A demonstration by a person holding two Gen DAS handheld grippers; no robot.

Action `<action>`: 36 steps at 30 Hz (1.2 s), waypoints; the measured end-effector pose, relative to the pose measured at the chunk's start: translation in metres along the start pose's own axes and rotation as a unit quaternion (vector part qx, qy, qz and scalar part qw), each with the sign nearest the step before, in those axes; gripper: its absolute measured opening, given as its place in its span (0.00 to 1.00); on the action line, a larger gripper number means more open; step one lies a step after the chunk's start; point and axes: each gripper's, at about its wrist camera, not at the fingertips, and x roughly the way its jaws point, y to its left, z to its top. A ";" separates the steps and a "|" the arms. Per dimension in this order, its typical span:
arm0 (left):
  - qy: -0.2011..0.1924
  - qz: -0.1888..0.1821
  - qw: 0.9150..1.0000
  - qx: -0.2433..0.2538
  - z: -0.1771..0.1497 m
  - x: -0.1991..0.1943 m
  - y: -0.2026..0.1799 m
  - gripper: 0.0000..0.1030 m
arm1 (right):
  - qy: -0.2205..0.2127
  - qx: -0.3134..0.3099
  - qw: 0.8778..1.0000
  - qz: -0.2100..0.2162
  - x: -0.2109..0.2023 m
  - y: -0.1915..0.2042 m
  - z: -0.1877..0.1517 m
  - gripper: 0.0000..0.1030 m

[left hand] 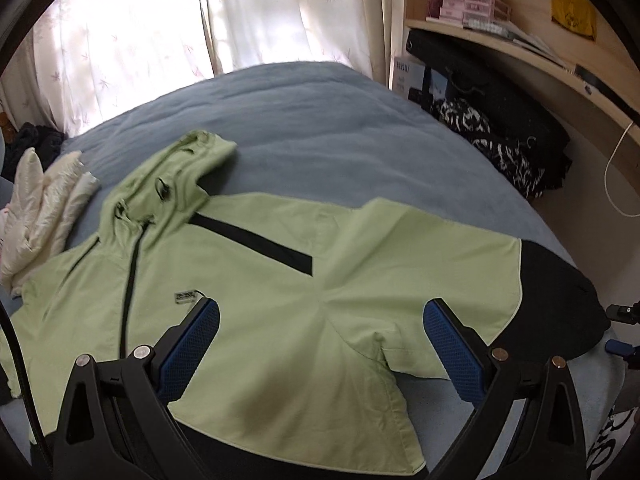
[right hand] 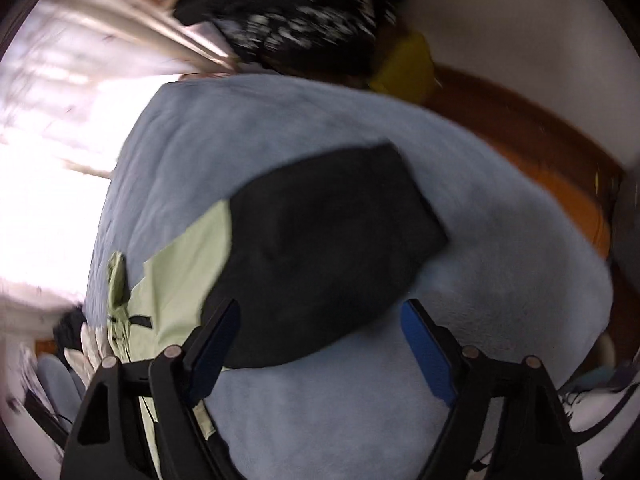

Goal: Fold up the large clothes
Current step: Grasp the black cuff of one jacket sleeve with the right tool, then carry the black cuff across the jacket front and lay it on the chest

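A light green hooded jacket with black trim lies front up on the blue-grey bed. Its hood points toward the window. One sleeve stretches right and ends in a black section. My left gripper is open and empty, hovering over the jacket's chest and armpit. My right gripper is open and empty, hovering just above the black sleeve end in the blurred right wrist view, where the green body shows at the left.
A white puffy garment lies left of the hood. Dark and patterned clothes pile up beside the bed on the right, under a wooden shelf. Curtains hang behind the bed. The wooden floor lies beyond the bed edge.
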 end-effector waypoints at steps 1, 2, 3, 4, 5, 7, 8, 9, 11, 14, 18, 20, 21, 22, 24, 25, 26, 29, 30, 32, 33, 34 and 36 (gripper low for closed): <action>0.006 -0.002 1.000 0.000 -0.003 0.007 -0.002 0.98 | 0.006 0.012 1.000 0.004 0.006 -0.005 -0.001 0.80; 0.012 -0.001 1.000 0.002 -0.006 0.014 -0.005 0.98 | 0.009 0.020 1.000 0.008 0.011 -0.011 0.002 0.80; 0.018 0.001 1.000 0.004 -0.009 0.020 -0.009 0.98 | 0.010 0.029 0.999 0.014 0.016 -0.016 0.003 0.79; 0.023 0.001 1.000 0.007 -0.012 0.025 -0.013 0.98 | 0.009 0.036 0.999 0.022 0.020 -0.018 0.004 0.77; 0.027 0.001 1.000 0.008 -0.015 0.029 -0.015 0.98 | 0.005 0.041 0.999 0.027 0.025 -0.020 0.005 0.76; 0.030 -0.004 0.999 0.009 -0.018 0.032 -0.015 0.98 | -0.004 0.047 0.999 0.027 0.033 -0.021 0.009 0.68; 0.029 -0.005 1.000 0.009 -0.020 0.031 -0.016 0.98 | -0.010 0.049 0.999 0.022 0.038 -0.020 0.010 0.66; 0.027 -0.006 1.000 0.009 -0.020 0.030 -0.013 0.98 | -0.014 0.049 0.999 0.017 0.041 -0.021 0.012 0.59; 0.022 -0.004 1.000 0.007 -0.019 0.026 -0.007 0.98 | -0.026 0.042 0.999 0.000 0.044 -0.017 0.012 0.36; 0.012 -0.011 1.000 -0.006 -0.016 0.013 0.010 0.90 | -0.042 0.028 0.999 0.009 0.037 -0.006 0.010 0.06; 0.000 -0.009 0.999 -0.033 -0.010 -0.011 0.045 0.88 | -0.113 -0.042 0.992 0.041 -0.004 0.043 -0.006 0.04; -0.004 -0.006 0.999 -0.047 -0.009 -0.023 0.065 0.88 | -0.139 -0.094 0.983 0.079 -0.027 0.084 -0.022 0.04; -0.007 -0.003 0.998 -0.057 -0.009 -0.031 0.078 0.88 | -0.147 -0.128 0.975 0.102 -0.039 0.112 -0.036 0.04; -0.009 0.002 0.998 -0.064 -0.010 -0.038 0.090 0.88 | -0.150 -0.152 0.970 0.116 -0.044 0.133 -0.045 0.04; -0.019 0.018 0.996 -0.082 -0.014 -0.053 0.117 0.88 | -0.150 -0.221 0.951 0.158 -0.055 0.187 -0.077 0.04; -0.026 0.028 0.995 -0.092 -0.018 -0.061 0.132 0.88 | -0.145 -0.248 0.942 0.172 -0.056 0.209 -0.091 0.04; -0.033 0.039 0.994 -0.102 -0.022 -0.067 0.147 0.88 | -0.135 -0.278 0.932 0.188 -0.055 0.232 -0.110 0.05; -0.045 0.074 0.987 -0.132 -0.041 -0.082 0.190 0.88 | -0.100 -0.354 0.906 0.209 -0.037 0.289 -0.165 0.05; -0.045 0.081 0.986 -0.141 -0.047 -0.084 0.204 0.88 | -0.092 -0.379 0.897 0.207 -0.026 0.305 -0.182 0.05; -0.037 0.091 0.983 -0.156 -0.060 -0.082 0.229 0.88 | -0.063 -0.430 0.881 0.186 0.007 0.330 -0.224 0.05; -0.029 0.094 0.982 -0.163 -0.067 -0.079 0.240 0.88 | -0.049 -0.457 0.872 0.169 0.026 0.339 -0.245 0.05; -0.020 0.095 0.981 -0.169 -0.075 -0.075 0.249 0.88 | -0.039 -0.475 0.866 0.155 0.041 0.343 -0.258 0.06; -0.007 0.089 0.980 -0.180 -0.087 -0.067 0.262 0.88 | 0.000 -0.517 0.848 0.117 0.081 0.346 -0.295 0.12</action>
